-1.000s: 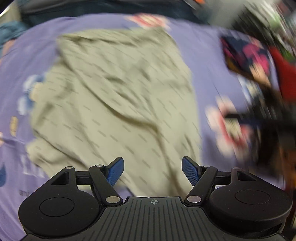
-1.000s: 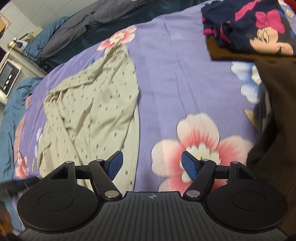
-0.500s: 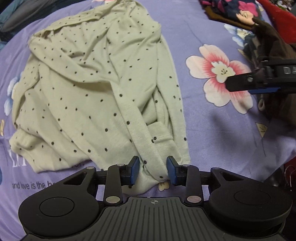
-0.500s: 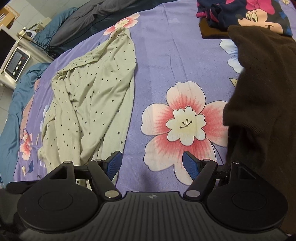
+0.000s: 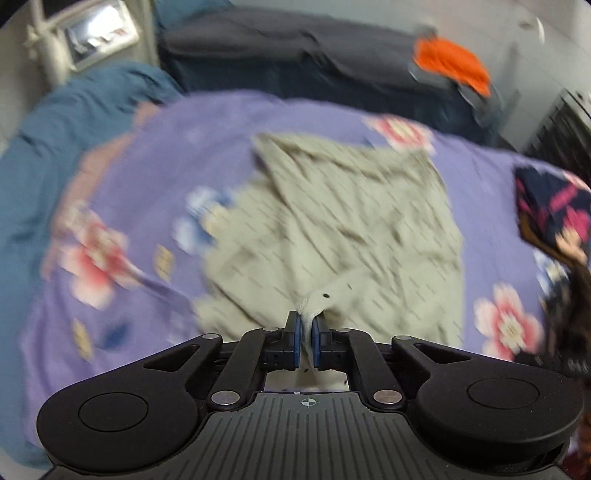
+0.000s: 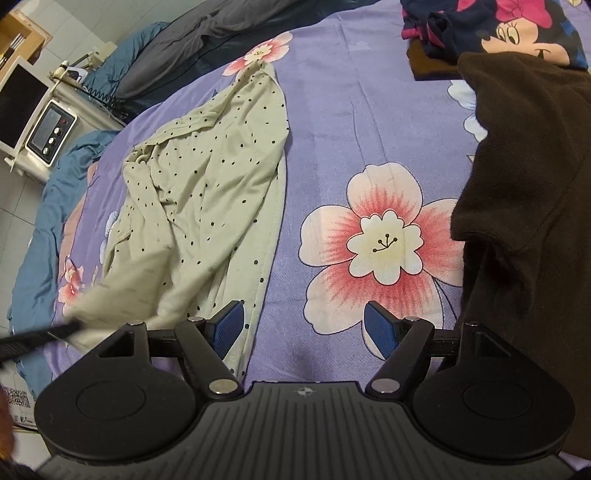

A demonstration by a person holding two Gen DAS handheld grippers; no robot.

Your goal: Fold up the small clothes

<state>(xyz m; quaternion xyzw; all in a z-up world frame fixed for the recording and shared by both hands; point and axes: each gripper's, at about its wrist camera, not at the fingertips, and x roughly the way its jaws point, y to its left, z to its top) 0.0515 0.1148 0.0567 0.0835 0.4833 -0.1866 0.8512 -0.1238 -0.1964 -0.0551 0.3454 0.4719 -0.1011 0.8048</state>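
— Gripping what, was the left gripper [image 5: 305, 334]?

— A bunched edge of the dotted top [image 5: 351, 229]. Its blue pads [image 5: 293, 339] were pinched almost together with a fold of the pale green cloth squeezed between them, and more cloth hung down behind the jaws. That view was smeared by motion, so finer detail was lost.

— And where did the top lie?

— On the purple sheet [image 6: 343, 122], toward its left side as the right camera saw it. The top [image 6: 207, 199] was crumpled and long, its far tip touching a pink flower print near the sheet's far edge. Its near left corner was blurred and lifted, where a dark bar, probably the left gripper, reached in from the left edge.

— What about the right gripper [image 6: 303, 328]?

— Wide open, holding nothing. Its left pad [image 6: 229, 328] stood over the near hem of the top; whether it touched the cloth I could not tell. Its right pad [image 6: 380, 330] was over the big flower print [image 6: 380, 243] on the sheet.

— Anything else on the bed?

— A brown garment [image 6: 528, 192] was heaped along the sheet's right side, close beside the right pad. Beyond it, at the far right corner, sat a navy Minnie Mouse piece [image 6: 517, 29] on top of something brown. A blue quilt [image 6: 40, 229] ran along the sheet's left edge, a grey one [image 6: 192, 40] beyond the far edge. Something orange [image 5: 450, 66] showed in the left view, well beyond the sheet.
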